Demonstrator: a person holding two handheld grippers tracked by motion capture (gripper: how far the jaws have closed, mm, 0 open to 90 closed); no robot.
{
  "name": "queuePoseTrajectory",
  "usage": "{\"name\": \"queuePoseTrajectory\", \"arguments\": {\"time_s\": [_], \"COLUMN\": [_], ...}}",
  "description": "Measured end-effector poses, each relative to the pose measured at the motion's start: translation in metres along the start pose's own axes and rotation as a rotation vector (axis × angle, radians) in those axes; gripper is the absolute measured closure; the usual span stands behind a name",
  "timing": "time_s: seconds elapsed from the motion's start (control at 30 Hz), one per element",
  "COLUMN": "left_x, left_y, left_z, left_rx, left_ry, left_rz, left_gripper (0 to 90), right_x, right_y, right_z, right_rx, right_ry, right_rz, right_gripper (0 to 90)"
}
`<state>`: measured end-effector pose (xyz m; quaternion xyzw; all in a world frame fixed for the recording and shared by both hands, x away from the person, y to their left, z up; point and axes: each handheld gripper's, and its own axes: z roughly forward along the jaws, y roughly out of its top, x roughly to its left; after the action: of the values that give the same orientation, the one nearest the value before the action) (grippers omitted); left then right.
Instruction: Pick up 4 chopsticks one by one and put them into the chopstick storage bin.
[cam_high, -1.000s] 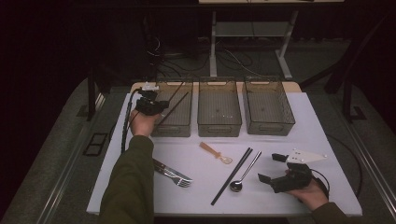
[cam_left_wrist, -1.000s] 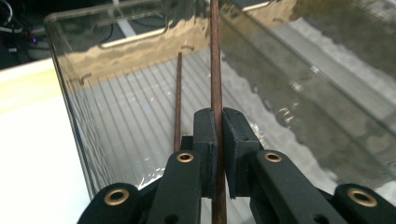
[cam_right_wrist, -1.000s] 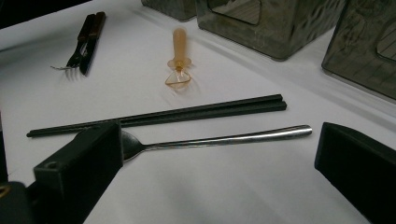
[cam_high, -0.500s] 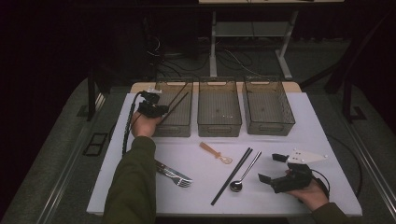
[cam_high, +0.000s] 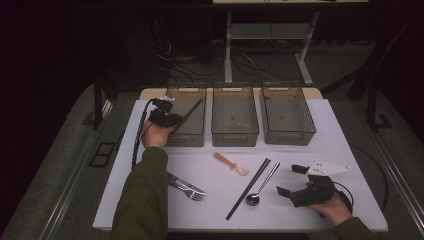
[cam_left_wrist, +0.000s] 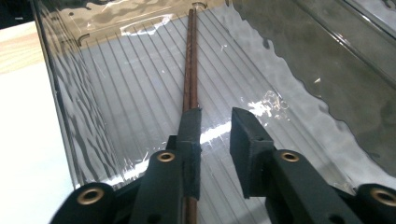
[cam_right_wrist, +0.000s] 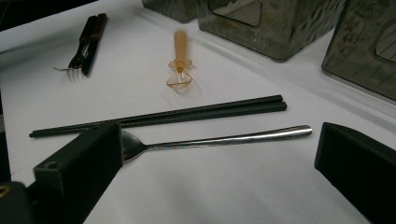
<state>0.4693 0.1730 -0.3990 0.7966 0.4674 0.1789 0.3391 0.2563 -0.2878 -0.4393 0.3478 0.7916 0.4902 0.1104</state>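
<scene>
Nearest the person, the right gripper (cam_high: 295, 184) rests low on the white worktop (cam_high: 350, 145), its jaws spread wide apart with nothing between them. Just ahead of it in the right gripper view lies a polished steel spoon (cam_right_wrist: 215, 140), bowl toward the gripper's left jaw, and beside that a pair of long black chopsticks (cam_right_wrist: 159, 116) lying parallel and touching each other. Farther along sits a small translucent amber plastic spoon (cam_right_wrist: 179, 60), and off to the left a dark-handled metal fork (cam_right_wrist: 84, 46) beside a second dark-handled piece.

Beyond these stand three clear smoky plastic bins (cam_high: 235, 112) in a row. The left gripper (cam_high: 175, 120) reaches over the leftmost one, its jaws a little apart and clamped on nothing. In the left gripper view a pair of thin reddish-brown wooden chopsticks (cam_left_wrist: 190, 56) lies straight along the bin's ribbed floor (cam_left_wrist: 130, 93), side by side, passing under the gripper's left jaw.
</scene>
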Motion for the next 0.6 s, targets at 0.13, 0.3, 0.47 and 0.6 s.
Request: {"name": "queuePoseTrajectory", "arguments": {"time_s": [0.13, 0.3, 0.47, 0.6], "left_x": [-0.001, -0.004, -0.013, -0.023], "left_y": [0.002, 0.004, 0.001, -0.002], "left_z": [-0.006, -0.020, -0.036, -0.046], "left_rx": [-0.038, -0.085, -0.109, -0.108], "left_ry": [-0.003, -0.019, -0.061, -0.100], "left_rz": [0.008, 0.021, 0.046, 0.077], "left_gripper": [62.6, 54.0, 46.9, 38.5], "right_x": [0.000, 0.000, 0.000, 0.001], "right_y": [0.000, 0.000, 0.000, 0.000], "right_z": [0.000, 0.000, 0.000, 0.000], "right_rx": [0.001, 0.002, 0.001, 0.003], "right_ry": [0.000, -0.002, -0.004, -0.004], "right_rz": [0.000, -0.001, 0.001, -0.001], "right_gripper": [1.2, 1.2, 1.2, 1.2]}}
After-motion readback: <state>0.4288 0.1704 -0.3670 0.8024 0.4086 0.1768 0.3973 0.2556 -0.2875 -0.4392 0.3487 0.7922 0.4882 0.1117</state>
